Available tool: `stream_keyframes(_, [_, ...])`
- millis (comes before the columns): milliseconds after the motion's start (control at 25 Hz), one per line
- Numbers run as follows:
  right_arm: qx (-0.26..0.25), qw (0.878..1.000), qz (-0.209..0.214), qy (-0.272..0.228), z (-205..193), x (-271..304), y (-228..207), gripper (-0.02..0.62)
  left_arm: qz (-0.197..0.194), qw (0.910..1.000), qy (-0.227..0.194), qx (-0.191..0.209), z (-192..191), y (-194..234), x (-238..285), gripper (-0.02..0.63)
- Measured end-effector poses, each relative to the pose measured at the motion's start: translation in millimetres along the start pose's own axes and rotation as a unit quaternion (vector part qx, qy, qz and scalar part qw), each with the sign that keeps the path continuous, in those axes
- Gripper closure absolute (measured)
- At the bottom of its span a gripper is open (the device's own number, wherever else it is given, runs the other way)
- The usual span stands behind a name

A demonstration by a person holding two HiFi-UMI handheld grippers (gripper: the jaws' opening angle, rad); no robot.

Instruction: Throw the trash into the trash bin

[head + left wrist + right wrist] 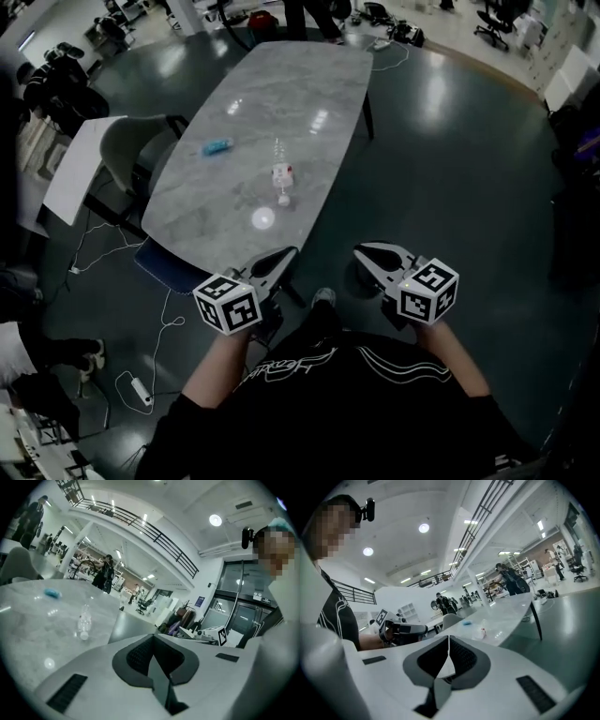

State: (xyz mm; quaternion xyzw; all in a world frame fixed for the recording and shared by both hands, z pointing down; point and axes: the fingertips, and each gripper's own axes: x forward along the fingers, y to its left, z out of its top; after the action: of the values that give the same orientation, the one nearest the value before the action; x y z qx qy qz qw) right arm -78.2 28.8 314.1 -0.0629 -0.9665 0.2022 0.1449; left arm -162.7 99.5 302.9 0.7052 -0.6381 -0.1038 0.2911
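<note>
A clear plastic bottle [282,175] with a red label and white cap lies on the grey marble table [281,94]. A small blue object [217,146] lies farther left on it. Both grippers are raised close to the person's chest, short of the table's near end. My left gripper [285,255] is shut with nothing in it, its jaws meeting along one seam [153,651]. My right gripper [367,251] is also shut and empty [449,644]. The left gripper view shows the bottle [84,620] and blue object [52,593] ahead to its left. The right gripper view shows them [481,631] far off.
A grey chair [131,150] and a white board [80,169] stand at the table's left side. Cables and a power strip [141,389] lie on the dark floor at lower left. People and office chairs are at the far end of the room.
</note>
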Motion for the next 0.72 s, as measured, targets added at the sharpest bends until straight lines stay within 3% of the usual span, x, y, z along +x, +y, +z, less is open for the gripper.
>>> stream_keyframes(320, [-0.047, 0.997, 0.058, -0.011, 51.7, 52.2, 25.0, 0.560, 0.073, 0.9929, -0.037, 0.086, 54.9, 28.6, -43.8, 0.600])
stream_keyframes(720, [-0.043, 0.998, 0.053, 0.018, 75.3, 118.5, 9.8, 0.560, 0.118, 0.9894, -0.035, 0.077, 102.1, 111.0, -54.7, 0.600])
